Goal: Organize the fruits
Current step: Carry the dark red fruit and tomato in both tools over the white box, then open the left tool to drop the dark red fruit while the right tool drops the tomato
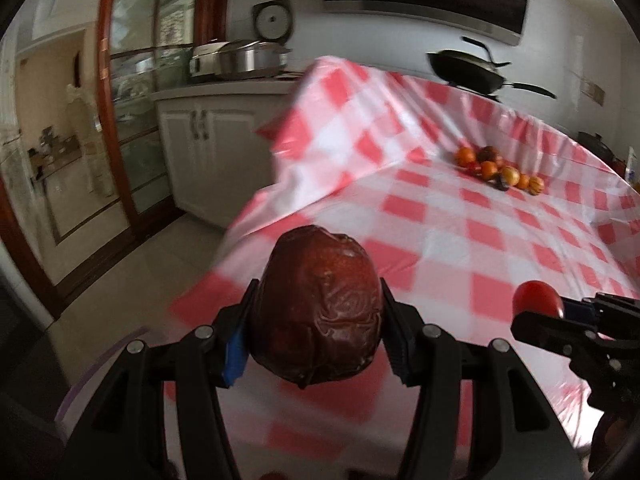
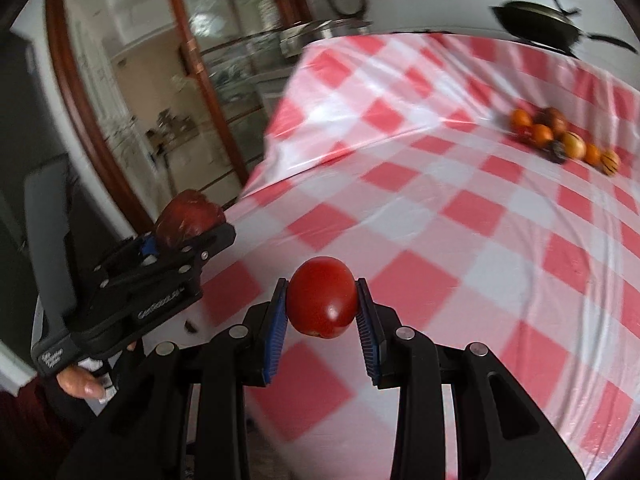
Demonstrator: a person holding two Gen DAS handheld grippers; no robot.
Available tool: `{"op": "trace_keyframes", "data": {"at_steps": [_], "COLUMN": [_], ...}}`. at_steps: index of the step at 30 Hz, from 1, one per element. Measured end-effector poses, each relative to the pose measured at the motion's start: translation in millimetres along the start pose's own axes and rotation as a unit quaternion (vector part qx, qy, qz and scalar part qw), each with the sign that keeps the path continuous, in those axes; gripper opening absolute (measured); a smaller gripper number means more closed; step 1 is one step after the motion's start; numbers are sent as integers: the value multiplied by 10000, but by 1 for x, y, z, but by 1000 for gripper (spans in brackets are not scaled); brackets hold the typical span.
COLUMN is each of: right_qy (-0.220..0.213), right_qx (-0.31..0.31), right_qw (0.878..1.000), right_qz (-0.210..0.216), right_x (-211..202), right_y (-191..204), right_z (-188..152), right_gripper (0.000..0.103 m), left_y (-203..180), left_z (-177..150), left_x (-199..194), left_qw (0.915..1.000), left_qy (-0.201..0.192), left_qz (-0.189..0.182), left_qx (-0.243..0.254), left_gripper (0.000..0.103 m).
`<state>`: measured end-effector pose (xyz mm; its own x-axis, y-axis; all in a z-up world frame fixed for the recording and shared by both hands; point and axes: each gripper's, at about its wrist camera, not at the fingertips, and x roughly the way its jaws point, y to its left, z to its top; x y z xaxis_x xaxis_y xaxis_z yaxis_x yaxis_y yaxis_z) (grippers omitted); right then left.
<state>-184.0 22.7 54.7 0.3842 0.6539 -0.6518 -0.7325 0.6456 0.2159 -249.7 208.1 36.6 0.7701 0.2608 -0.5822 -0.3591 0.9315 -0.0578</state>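
Carry step judged: dark fruit (image 1: pixel 318 308) clamped in left gripper (image 1: pixel 318 312), tomato (image 2: pixel 322 298) in right gripper (image 2: pixel 322 304). Next: both to be set beside pile (image 1: pixel 498 168) on bench (image 1: pixel 440 240).

My left gripper (image 1: pixel 316 312) holds a wrinkled fruit (image 1: pixel 318 308); my right gripper (image 2: pixel 322 304), beside it, holds a tomato (image 2: pixel 322 298). Both hang over the desk's (image 2: pixel 460 240) near edge. A fruit pile (image 2: pixel 564 140) lies on the far right.
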Motion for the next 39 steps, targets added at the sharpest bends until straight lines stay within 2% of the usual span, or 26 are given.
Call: {"op": "trace_keyframes", "data": {"at_steps": [8, 14, 17, 22, 27, 31, 35, 39], "right_qy": [397, 806, 1079, 1762, 2473, 2809, 3054, 3328], "right_qx": [-945, -1941, -2317, -2770, -3117, -3322, -3391, -3245], "right_qw": [9934, 9743, 9631, 9407, 9148, 8982, 8878, 8838], "right_qz": [509, 808, 848, 851, 688, 631, 601, 532], "right_x": [24, 43, 59, 107, 158, 179, 194, 210], "right_y": [76, 135, 154, 177, 190, 197, 202, 201], "right_z": [-14, -39, -49, -70, -101, -120, -131, -137], "right_gripper": [33, 33, 33, 33, 33, 33, 33, 33], "left_y": [68, 115, 130, 145, 158, 172, 180, 185], "left_z": [-37, -72, -88, -113, -137, -153, -159, -165], "left_x": [-29, -39, -32, -3, 34, 54, 68, 81], "left_qw": [9974, 9911, 9870, 9772, 9605, 9476, 9403, 9315], "left_qy": [165, 384, 638, 1223, 1947, 2308, 2521, 2748], "left_qz": [592, 957, 1065, 1235, 1469, 1502, 1509, 1523], "left_qx": [-376, -844, -1016, -1222, -1343, -1618, -1717, -1835], "left_gripper": [55, 55, 55, 55, 56, 55, 56, 56]}}
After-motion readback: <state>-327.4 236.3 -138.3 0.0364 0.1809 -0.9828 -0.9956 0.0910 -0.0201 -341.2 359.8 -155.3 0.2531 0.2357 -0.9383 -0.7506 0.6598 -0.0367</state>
